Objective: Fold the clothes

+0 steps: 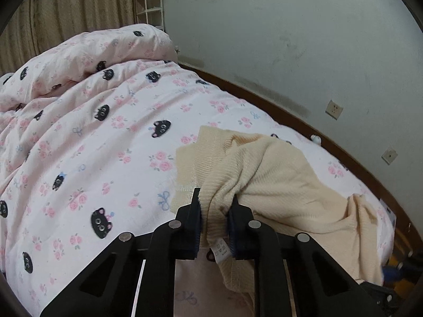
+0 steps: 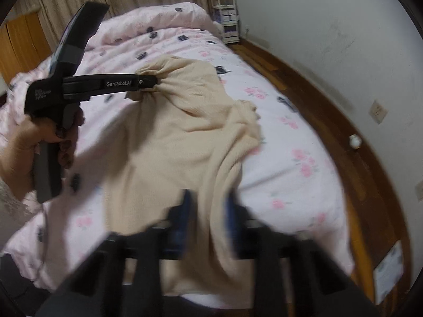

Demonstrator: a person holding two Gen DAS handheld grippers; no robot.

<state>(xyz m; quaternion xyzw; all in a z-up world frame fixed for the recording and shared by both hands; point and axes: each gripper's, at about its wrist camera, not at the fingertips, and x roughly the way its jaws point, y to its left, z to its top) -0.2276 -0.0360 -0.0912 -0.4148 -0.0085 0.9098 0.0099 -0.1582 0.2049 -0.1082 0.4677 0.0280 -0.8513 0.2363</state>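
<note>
In the left wrist view we see the left gripper (image 1: 215, 198) low at centre, its jaws drawn narrow and pinching a bunched fold of the cream knit garment (image 1: 280, 177). A small white care label (image 1: 220, 251) hangs from the fabric between the fingers; it carries a row of laundry symbols, but we cannot make out any words on it. The garment spreads from the lower centre toward the lower right of that frame, lying on the pink duvet (image 1: 105, 132) printed with roses, blue bows and black cat faces. On the grey wall (image 1: 290, 39) at the right we find a socket (image 1: 334, 109), and a white shelf rack (image 1: 149, 8) stands at the top beside the beige curtain (image 1: 66, 5).

In the right wrist view the right gripper (image 2: 207, 203) is blurred at the bottom centre, its blue-padded fingers close together with the cream cloth gathered between them. The left gripper appears again at the upper left, gripped by a hand (image 2: 29, 142), its tip clamped on a bunch of the same garment. Along its side we read "GenRobot.AI" in white letters; the smaller print on the body is too fine for us to read. A white printed sheet (image 2: 388, 272) lies at the lower right on the wooden floor (image 2: 330, 111), its text illegible.
</note>
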